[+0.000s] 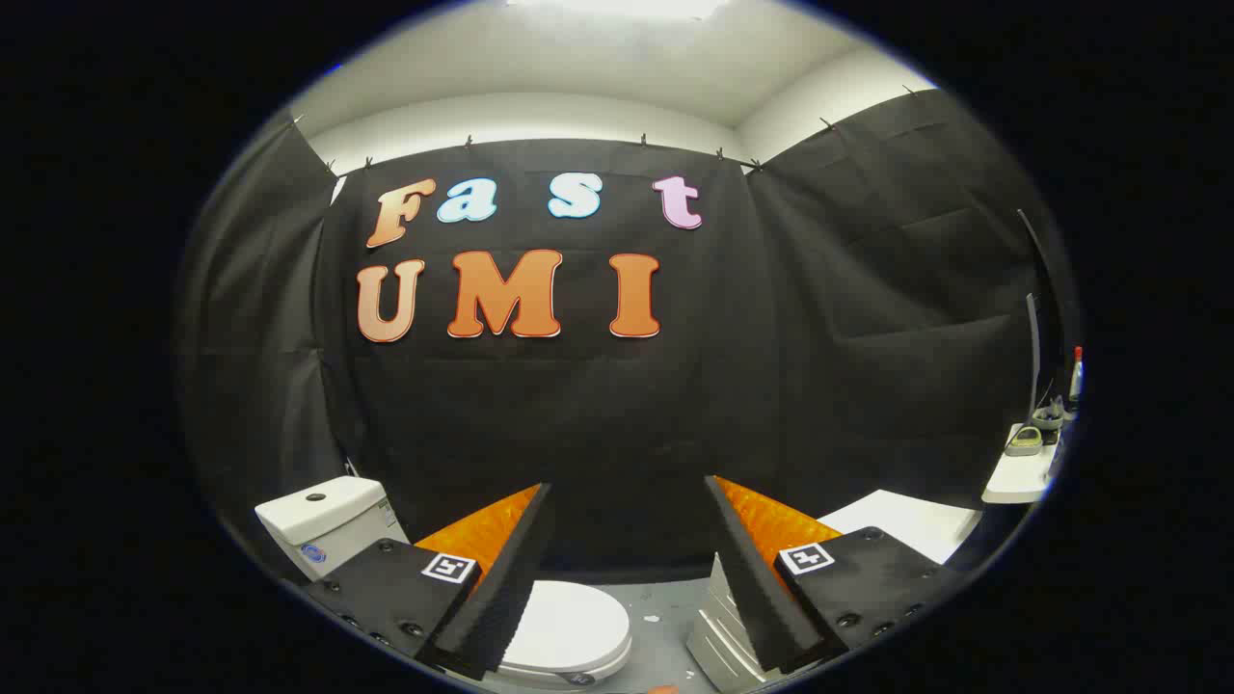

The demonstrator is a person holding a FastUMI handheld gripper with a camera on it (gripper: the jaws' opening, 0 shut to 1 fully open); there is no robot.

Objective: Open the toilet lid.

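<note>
We note the toilet cistern (323, 520) at far left against the booth wall. The toilet lid (569, 627) lies closed on the bowl, below and just ahead of the left finger. The hand-held gripper (627, 540) is released, fingers spread wide, nothing between them. A ribbed white container (713, 636) sits under the right finger; a white tabletop (1012, 477) carries small items at far right.

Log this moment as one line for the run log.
phase: approach | gripper: open, nothing held, above toilet | lid: closed, below left finger | tank: left of fingers
</note>
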